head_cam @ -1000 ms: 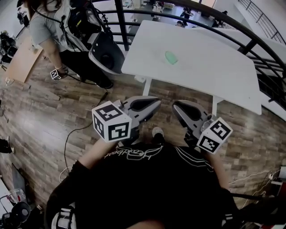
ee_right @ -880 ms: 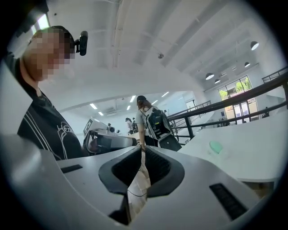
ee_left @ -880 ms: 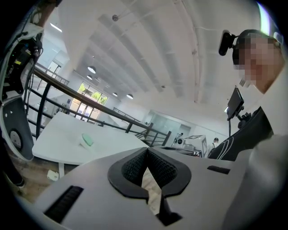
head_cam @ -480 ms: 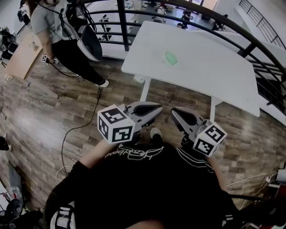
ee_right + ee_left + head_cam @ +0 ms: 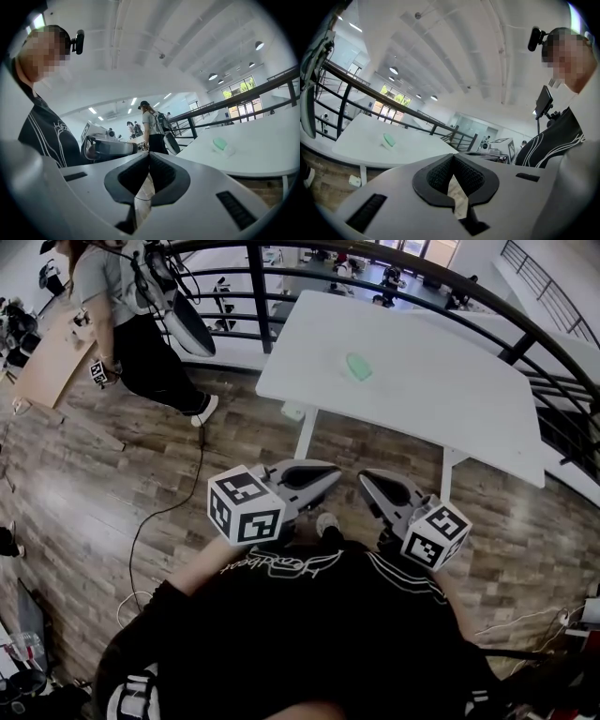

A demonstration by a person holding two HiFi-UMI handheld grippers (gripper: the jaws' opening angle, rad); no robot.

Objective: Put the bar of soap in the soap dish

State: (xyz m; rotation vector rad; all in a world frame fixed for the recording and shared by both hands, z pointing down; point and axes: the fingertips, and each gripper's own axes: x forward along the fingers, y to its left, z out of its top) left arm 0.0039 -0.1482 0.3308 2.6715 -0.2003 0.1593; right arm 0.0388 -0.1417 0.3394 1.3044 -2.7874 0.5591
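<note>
At twelve o'clock on the tabletop (image 5: 450,381) sat the soap (image 5: 358,365), well apart. The left hand-held gripper (image 5: 334,473) and right hand-held gripper (image 5: 363,476) were shut and empty; arriving closed, they might shove it.

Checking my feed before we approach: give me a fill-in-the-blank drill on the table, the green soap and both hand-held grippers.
1. The pale green oval bar of soap lies on the white rectangular ____.
2. The left hand-held gripper has its jaws ____.
3. Between the jaws of the right hand-held gripper there is ____.
4. The table stands on a ____ plank floor.
Missing words: table; shut; nothing; wooden.
</note>
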